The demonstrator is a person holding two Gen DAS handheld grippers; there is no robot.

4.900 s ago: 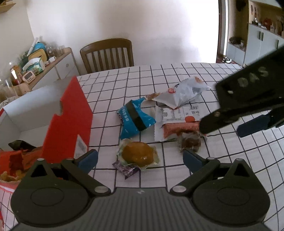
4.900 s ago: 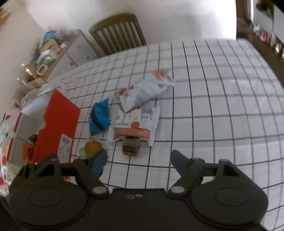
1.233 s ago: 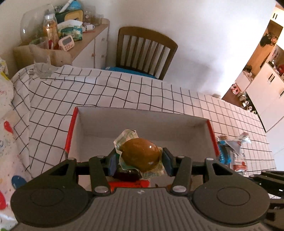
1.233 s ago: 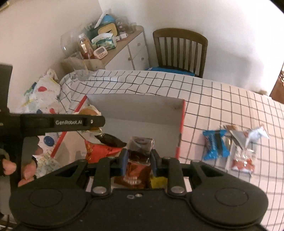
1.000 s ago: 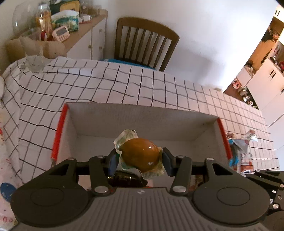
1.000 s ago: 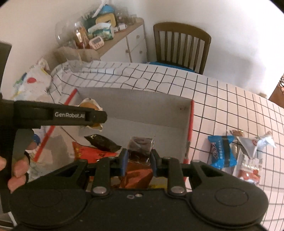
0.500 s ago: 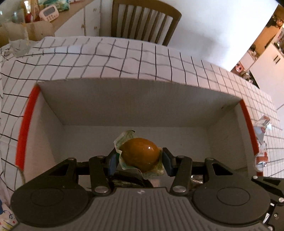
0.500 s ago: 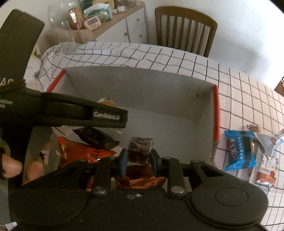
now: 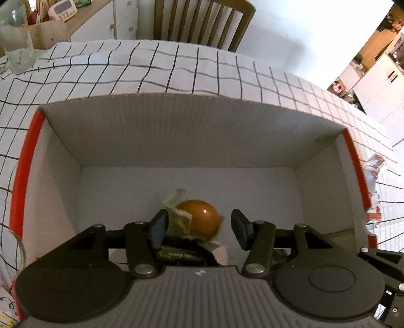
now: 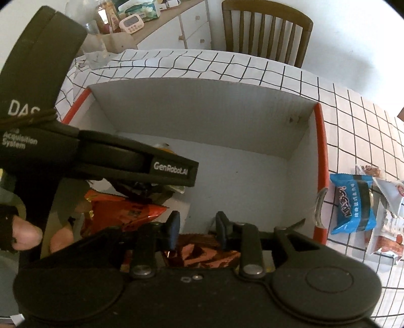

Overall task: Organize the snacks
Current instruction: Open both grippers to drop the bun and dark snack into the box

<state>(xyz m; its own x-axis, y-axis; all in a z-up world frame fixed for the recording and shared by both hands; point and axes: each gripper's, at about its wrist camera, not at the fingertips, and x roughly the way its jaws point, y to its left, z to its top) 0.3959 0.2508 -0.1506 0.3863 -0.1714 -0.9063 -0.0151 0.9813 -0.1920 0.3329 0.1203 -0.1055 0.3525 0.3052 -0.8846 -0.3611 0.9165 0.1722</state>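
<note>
A white cardboard box with red edges [image 9: 176, 133] stands open on the checked tablecloth. My left gripper [image 9: 198, 225] is open inside it, and the round golden-brown bun in clear wrap [image 9: 199, 219] lies loose between the fingers, on a dark packet. My right gripper [image 10: 195, 228] is open and empty inside the same box [image 10: 202, 113], above shiny brown wrappers [image 10: 202, 252]. The small brown snack it held is not seen. An orange packet [image 10: 121, 212] lies in the box under the left gripper's body.
On the cloth right of the box lie a blue snack packet [image 10: 352, 204], a white packet [image 10: 388, 188] and a red-and-white packet [image 10: 386, 242]. A wooden chair [image 10: 267, 30] stands behind the table. A cluttered sideboard [image 10: 151, 22] is at the back left.
Both grippers have opened. The left one let go of the bun, which dropped slightly into the box. The right one let go of the brown snack, now out of sight.
</note>
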